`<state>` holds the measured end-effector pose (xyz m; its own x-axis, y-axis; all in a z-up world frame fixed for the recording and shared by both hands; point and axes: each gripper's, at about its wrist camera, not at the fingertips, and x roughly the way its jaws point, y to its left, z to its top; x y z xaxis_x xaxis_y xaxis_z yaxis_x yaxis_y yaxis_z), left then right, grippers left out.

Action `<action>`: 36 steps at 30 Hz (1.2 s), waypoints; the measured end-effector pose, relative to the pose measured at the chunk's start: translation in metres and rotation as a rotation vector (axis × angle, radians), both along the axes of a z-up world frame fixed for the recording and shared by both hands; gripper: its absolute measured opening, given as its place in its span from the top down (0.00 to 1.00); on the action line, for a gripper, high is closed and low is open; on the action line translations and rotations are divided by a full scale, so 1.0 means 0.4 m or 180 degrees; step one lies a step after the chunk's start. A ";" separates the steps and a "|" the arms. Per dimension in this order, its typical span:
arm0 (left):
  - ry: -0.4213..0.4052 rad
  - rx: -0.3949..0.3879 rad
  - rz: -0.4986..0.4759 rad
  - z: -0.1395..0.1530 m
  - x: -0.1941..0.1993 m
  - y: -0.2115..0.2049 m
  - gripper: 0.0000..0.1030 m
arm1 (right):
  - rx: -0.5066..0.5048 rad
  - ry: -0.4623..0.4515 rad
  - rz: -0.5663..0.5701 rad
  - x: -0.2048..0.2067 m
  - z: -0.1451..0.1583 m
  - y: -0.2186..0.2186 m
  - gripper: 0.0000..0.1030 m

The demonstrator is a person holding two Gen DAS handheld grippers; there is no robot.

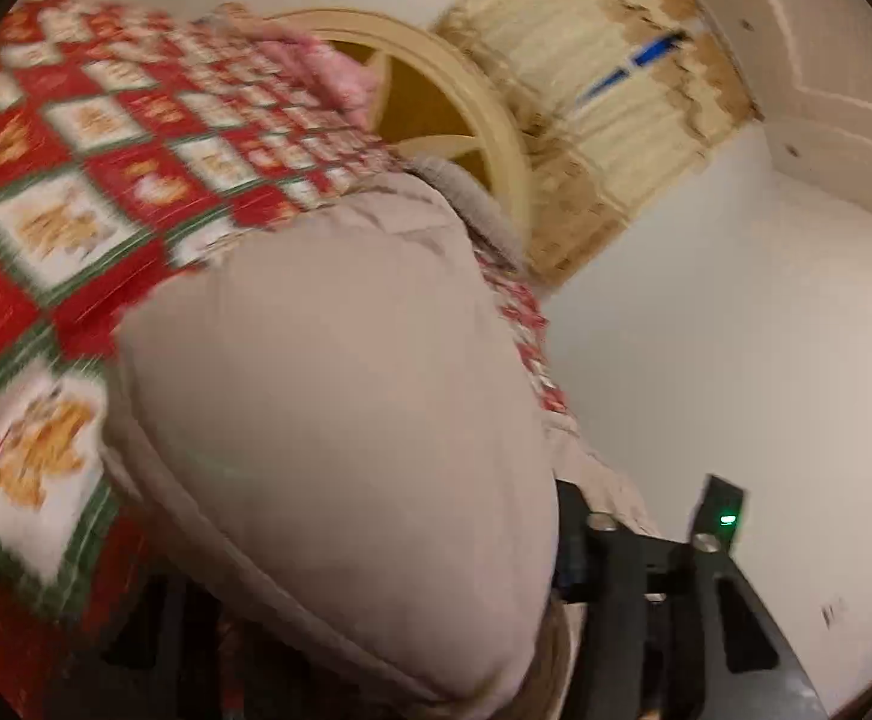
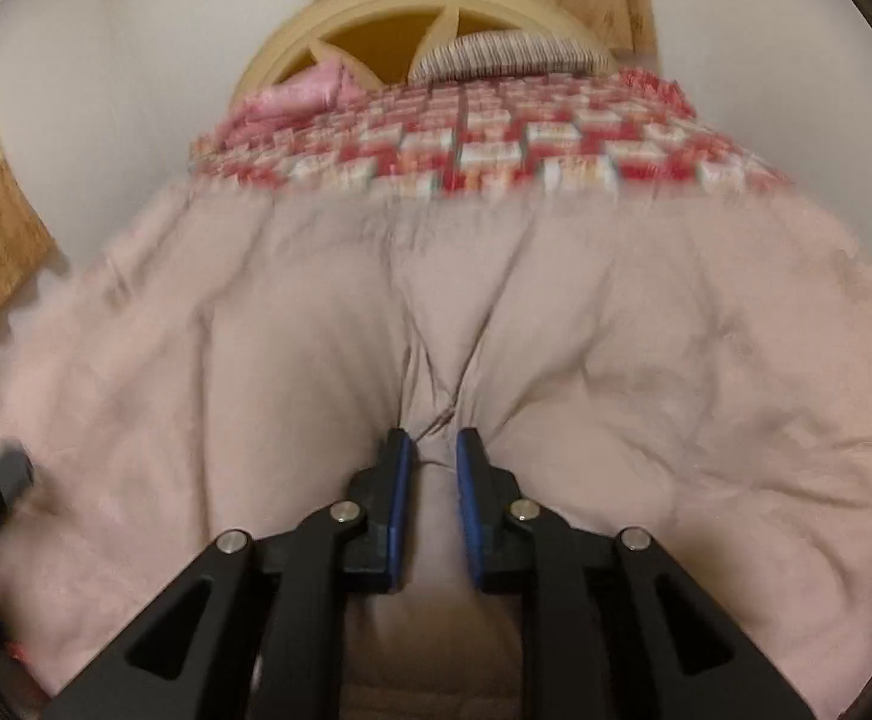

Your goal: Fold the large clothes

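A large beige padded garment [image 2: 586, 324] lies spread over a bed with a red, white and green patterned cover [image 2: 496, 144]. My right gripper [image 2: 434, 450] is shut on a bunched fold of the garment near its middle, cloth pinched between the blue pads [image 2: 401, 480]. In the left wrist view the same garment [image 1: 339, 420] bulges up close to the camera and hides most of my left gripper [image 1: 634, 516]; only the right finger [image 1: 718, 516] shows clearly, with cloth draped against the left finger. The view is blurred.
The patterned cover [image 1: 75, 180] fills the left of the left wrist view. A rounded yellow headboard [image 2: 411, 18] stands at the bed's far end with a pink pillow [image 2: 303, 90] and a striped pillow [image 2: 508, 54]. Curtains [image 1: 604, 96] hang beyond. White walls surround.
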<state>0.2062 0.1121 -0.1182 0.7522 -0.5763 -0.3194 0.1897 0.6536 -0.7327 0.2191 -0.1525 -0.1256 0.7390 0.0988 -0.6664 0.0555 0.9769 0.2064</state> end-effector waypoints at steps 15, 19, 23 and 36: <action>-0.1218 0.0895 -0.0968 0.317 -0.141 -0.072 0.66 | 0.2260 0.0472 0.0541 -0.076 -0.032 0.115 0.82; -0.1335 0.1257 -0.1048 0.348 -0.173 -0.097 0.66 | 0.2818 0.0733 0.1181 -0.081 -0.044 0.229 0.85; -0.1436 0.1308 -0.1316 0.337 -0.183 -0.143 0.66 | 0.2975 0.0852 0.1206 -0.132 -0.050 0.167 0.80; -0.1932 0.2637 -0.2406 0.202 -0.312 -0.539 0.66 | 0.1962 -0.0040 -0.0229 -0.514 0.057 -0.371 0.64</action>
